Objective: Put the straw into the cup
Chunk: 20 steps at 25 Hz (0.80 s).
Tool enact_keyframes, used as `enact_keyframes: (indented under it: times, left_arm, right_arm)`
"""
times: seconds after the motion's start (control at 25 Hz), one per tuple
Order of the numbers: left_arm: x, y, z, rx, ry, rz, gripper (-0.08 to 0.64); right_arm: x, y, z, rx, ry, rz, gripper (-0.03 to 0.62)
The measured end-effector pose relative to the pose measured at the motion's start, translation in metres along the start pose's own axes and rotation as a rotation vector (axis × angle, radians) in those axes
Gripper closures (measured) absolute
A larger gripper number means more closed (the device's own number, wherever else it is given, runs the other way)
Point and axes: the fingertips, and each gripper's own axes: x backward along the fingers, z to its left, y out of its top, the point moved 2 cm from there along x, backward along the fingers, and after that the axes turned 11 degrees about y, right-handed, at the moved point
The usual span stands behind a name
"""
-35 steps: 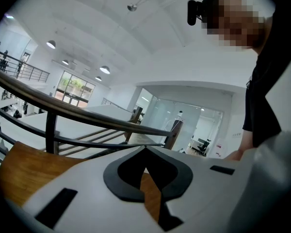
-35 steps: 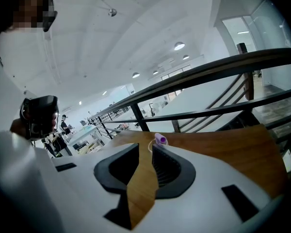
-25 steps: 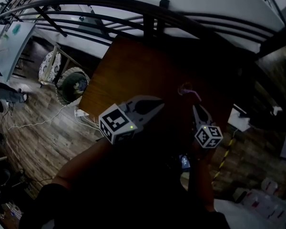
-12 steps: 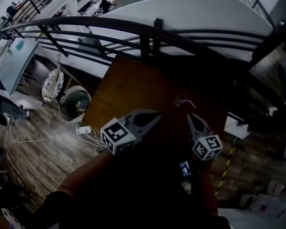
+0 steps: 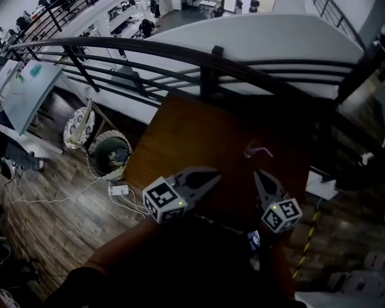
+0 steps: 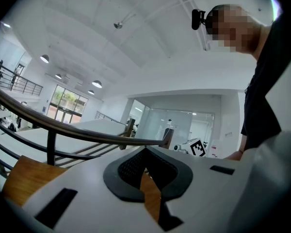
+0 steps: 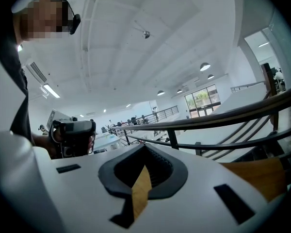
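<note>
Head view shows a dark brown counter (image 5: 192,133) set against a black railing (image 5: 147,47), with a lower floor visible beyond. The straw (image 5: 264,151) lies flat on the right part of the counter and shows as a thin pale line. At its left end sits a small pale curved shape, which I judge to be the cup (image 5: 248,151). It is too small to confirm, and whether the 2 touch cannot be told.

Left claw (image 5: 210,174): held over the near part of the counter, well apart from the straw. Left gripper view shows its 2 jaws meeting at the tips with nothing between them.

Right claw (image 5: 259,176): near the straw, on its near side, not touching it. Right gripper view shows the same condition, tips together and empty.

Assessment: the straw is not yet picked up, and the step in hand is the approach to it.

Recommendations:
1. The right claw is the nearer and is best placed to take the straw.
2. Its jaws must part before it descends.
3. The straw looks thin and light, so the tips should straddle it across its length and close gently, to avoid crushing or flicking it.
4. A grip toward 1 end leaves free length to enter the cup.
5. The left claw could steady the cup, which may tip easily.
</note>
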Motion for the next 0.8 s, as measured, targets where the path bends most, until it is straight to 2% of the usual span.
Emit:
enact_keyframes:
  times: [0.16,0.48,0.8]
  left_arm:
    - [0.051,-0.007,0.004,0.018,0.016,-0.006,0.549]
    - [0.176,-0.029,0.011,0.042,0.067,0.016,0.549]
    - [0.218,-0.053,-0.021,0.054,-0.011,0.022,0.549]
  right_arm:
    - [-0.01,-0.014,0.046,-0.005,-0.002,0.007,0.581]
    - [-0.042,-0.038,0.166,0.016,0.034,-0.005,0.581]
    - [-0.018,-0.059,0.243,0.035,0.011,0.0,0.581]
